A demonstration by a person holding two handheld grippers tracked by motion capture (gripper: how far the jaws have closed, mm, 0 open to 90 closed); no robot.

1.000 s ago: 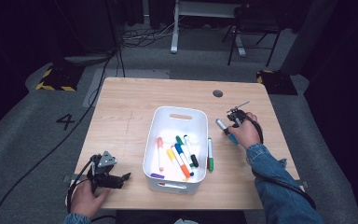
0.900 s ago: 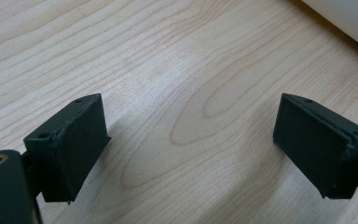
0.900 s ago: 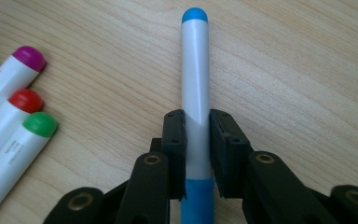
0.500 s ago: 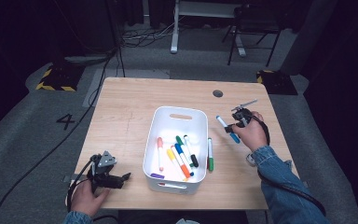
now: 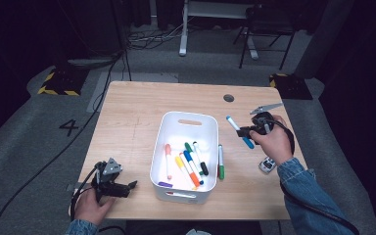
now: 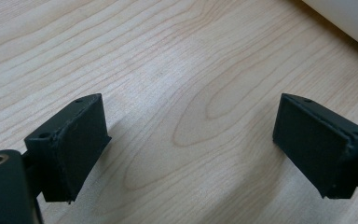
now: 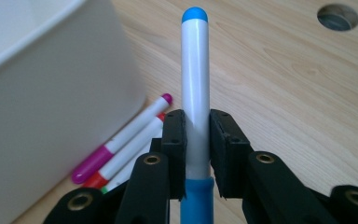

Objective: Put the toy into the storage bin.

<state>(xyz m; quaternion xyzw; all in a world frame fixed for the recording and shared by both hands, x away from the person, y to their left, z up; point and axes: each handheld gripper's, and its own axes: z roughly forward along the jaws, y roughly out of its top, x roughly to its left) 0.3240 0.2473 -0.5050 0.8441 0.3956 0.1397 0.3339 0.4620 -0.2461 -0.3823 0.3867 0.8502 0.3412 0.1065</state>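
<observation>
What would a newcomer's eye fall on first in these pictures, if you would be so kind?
Probably the blue marker, clamped between the jaws of the right gripper and held above the table to the right of the white bin. Next come the bright markers lying in that bin, with a green marker on the table beside its right wall. The left gripper rests open at the near left corner.
</observation>
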